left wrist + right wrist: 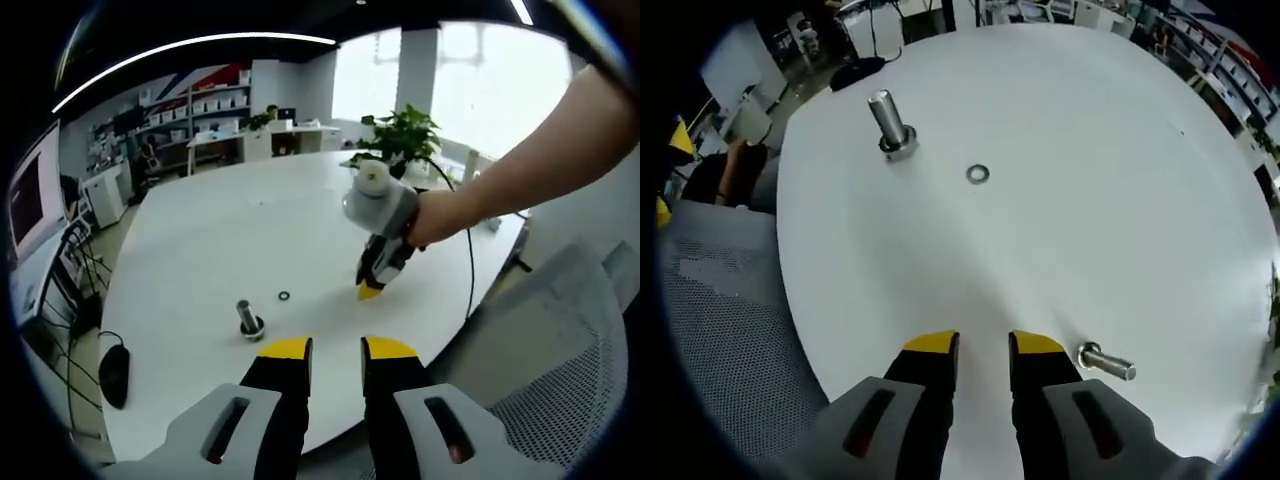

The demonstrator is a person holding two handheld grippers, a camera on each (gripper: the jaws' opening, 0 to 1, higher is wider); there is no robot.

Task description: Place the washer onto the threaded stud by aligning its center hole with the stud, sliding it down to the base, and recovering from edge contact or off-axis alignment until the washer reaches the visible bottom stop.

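The small flat metal washer [978, 174] lies on the white bench [1090, 200] near the upright threaded steel stud [890, 122], thin, light and likely slippery, best pinched across its rim by either gripper's empty, slightly parted fingers [932, 345].

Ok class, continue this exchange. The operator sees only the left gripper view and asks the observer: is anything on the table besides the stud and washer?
Observer: Yes. A loose bolt lies on its side on the table, close beside the right gripper.
Operator: Is that gripper holding anything?
Observer: No. In the right gripper view its jaws stand a little apart, with nothing between them.
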